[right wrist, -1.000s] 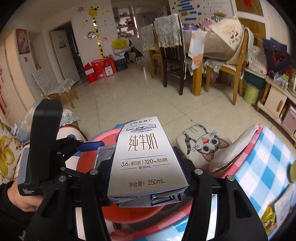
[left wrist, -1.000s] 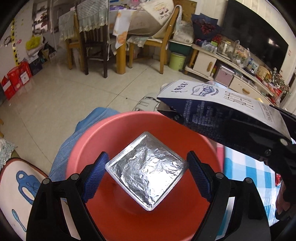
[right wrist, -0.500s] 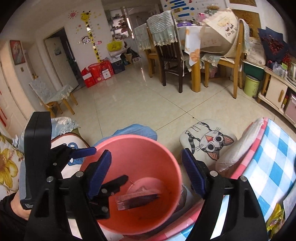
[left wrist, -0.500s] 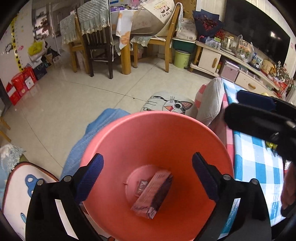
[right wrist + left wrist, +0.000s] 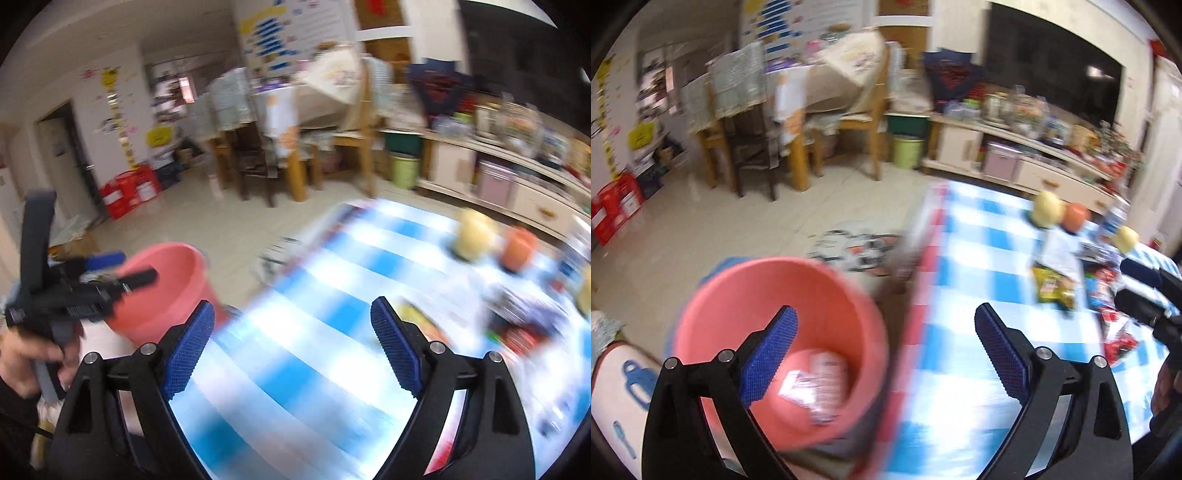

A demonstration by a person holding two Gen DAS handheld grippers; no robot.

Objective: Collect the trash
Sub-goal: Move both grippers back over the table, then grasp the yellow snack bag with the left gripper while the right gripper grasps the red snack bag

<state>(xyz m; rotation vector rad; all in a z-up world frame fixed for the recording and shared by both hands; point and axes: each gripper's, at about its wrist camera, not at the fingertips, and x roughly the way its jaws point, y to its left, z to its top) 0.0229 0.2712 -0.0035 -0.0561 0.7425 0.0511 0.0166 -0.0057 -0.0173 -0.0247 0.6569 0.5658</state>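
A pink bucket [image 5: 746, 295] stands on the floor beside the table, with cartons [image 5: 816, 384] lying in its bottom. My left gripper [image 5: 884, 358] is open and empty, over the bucket's right rim and the table edge. My right gripper [image 5: 293, 349] is open and empty above the blue checked tablecloth [image 5: 295, 295]. The bucket [image 5: 166, 288] sits at its left, with the left gripper [image 5: 92, 280] in front of it. Wrappers, a yellow-green snack bag [image 5: 1052, 286] and red packets [image 5: 1119, 332], lie on the table's right side. Both views are blurred.
Yellow and orange cups [image 5: 1047, 214] stand at the table's far side. A cat-print cushion [image 5: 857, 247] lies on the floor beyond the bucket. Dining chairs and a table [image 5: 783, 129] stand further back, a low cabinet [image 5: 1015, 155] along the right wall.
Both grippers let go of their cartons into the bucket, opened, and have swung right toward the table; the milk carton and foil-bottomed carton are no longer held.
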